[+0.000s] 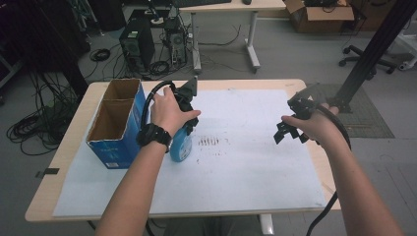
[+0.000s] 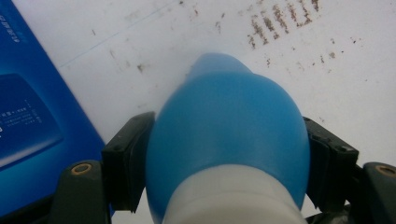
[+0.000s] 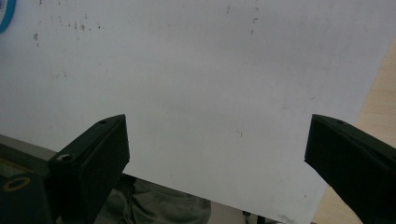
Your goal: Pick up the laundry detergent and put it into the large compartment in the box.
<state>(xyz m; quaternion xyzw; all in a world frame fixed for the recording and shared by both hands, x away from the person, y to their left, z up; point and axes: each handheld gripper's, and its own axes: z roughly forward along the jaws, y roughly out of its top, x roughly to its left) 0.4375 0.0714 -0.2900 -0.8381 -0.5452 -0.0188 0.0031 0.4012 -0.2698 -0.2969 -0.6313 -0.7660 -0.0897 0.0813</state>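
The two black pads [image 2: 133, 158] of the left gripper [image 2: 227, 163] are seen pressed against opposite sides of a blue bottle [image 2: 229, 135], which is pinched between them; in the left gripper view the bottle's rounded blue body bulges between the jaws, a whitish band lies at its near end and its narrower end points away over the sheet; in the high view the bottle [image 1: 181, 145] is seen below the left hand [image 1: 169, 110], beside a blue cardboard box [image 1: 118, 123], though whether its base touches the sheet cannot be told; the right gripper [image 3: 217, 144] is held with its jaws spread wide and nothing between them, above a bare part of the sheet and near its edge, and in the high view it [image 1: 290, 130] is found at the table's right side, well apart from the bottle; the bottle's surface is smooth and plain, in a mid blue; the box is open at the top, with two brown compartments divided by a cardboard wall; a large white paper sheet [image 1: 255, 162] is spread over a light wooden table [image 1: 59, 162], and brownish smudges [image 1: 209, 141] are marked on it just beside the bottle; beyond the table a grey floor, a computer tower [image 1: 137, 46] with tangled cables, a second desk [image 1: 236, 7] and a cardboard carton [image 1: 319, 14] are seen.
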